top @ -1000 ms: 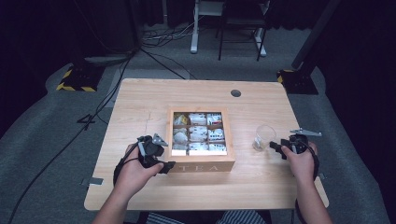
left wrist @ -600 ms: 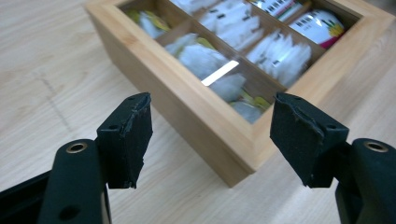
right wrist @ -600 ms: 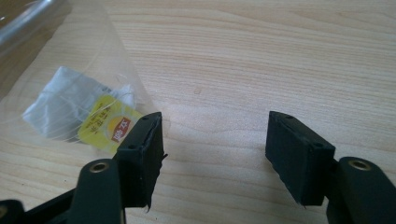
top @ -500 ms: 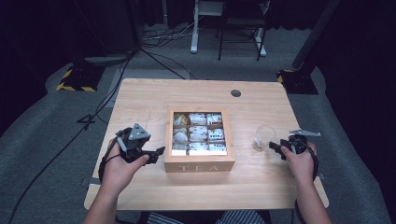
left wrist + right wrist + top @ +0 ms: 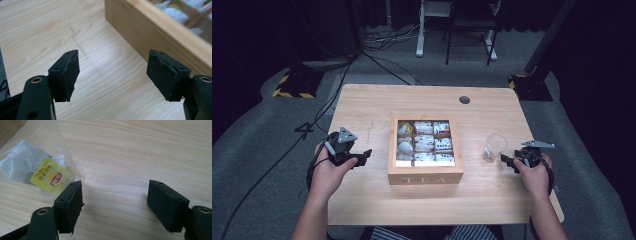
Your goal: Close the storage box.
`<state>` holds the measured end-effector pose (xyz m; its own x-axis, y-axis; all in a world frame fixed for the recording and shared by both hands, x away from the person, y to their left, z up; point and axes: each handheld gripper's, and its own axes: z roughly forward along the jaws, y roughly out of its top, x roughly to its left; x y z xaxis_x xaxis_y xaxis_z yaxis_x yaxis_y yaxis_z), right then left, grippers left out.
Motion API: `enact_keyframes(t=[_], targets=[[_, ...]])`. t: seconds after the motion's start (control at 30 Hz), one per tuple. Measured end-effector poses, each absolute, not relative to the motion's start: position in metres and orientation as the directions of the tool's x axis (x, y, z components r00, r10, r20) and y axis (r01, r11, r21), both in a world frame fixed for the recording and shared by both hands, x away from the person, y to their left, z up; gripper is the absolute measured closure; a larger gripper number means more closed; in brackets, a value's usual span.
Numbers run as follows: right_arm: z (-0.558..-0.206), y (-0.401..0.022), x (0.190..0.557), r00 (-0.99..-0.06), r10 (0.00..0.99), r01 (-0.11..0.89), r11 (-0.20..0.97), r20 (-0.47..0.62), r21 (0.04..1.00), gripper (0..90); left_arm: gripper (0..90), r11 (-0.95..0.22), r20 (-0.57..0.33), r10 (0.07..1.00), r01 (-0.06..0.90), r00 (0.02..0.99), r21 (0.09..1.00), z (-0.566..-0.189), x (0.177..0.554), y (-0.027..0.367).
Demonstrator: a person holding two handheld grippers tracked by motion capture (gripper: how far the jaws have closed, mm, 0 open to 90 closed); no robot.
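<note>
High view overlooks table [image 5: 362, 200]; claw cameras hover close.

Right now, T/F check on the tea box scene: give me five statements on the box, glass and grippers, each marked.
1. The tea box has its lid shut. False: it is open, tea bags show in its compartments.
2. The glass stands between the box and the right gripper. True.
3. The left gripper holds a tea bag. False: its jaws are open, with bare table between them.
4. A tea bag with a yellow tag is in the glass. True.
5. The right gripper is shut on the glass. False: its jaws are open beside it.
</note>
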<state>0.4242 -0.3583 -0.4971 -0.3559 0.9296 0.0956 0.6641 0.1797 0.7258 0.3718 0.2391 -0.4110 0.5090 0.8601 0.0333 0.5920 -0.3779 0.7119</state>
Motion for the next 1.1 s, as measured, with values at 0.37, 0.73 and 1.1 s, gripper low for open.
enact_keyframes(t=[0.37,0.73,1.1], targets=[[-0.503,-0.356,0.425,-0.38,0.925,0.62,0.256,-0.002,0.742,20.3,27.2,-0.296,-0.024,0.896,0.638,0.443,0.711,-0.444,0.392,0.262],[-0.503,-0.356,0.425,-0.383,0.924,0.619,0.258,-0.002,0.742,19.7,27.9,-0.274,-0.048,0.904,0.663,0.424,0.696,-0.477,0.403,0.267],[-0.503,-0.356,0.425,-0.383,0.924,0.62,0.258,-0.001,0.741,19.7,28.4,-0.256,-0.055,0.913,0.671,0.405,0.696,-0.493,0.408,0.263]])
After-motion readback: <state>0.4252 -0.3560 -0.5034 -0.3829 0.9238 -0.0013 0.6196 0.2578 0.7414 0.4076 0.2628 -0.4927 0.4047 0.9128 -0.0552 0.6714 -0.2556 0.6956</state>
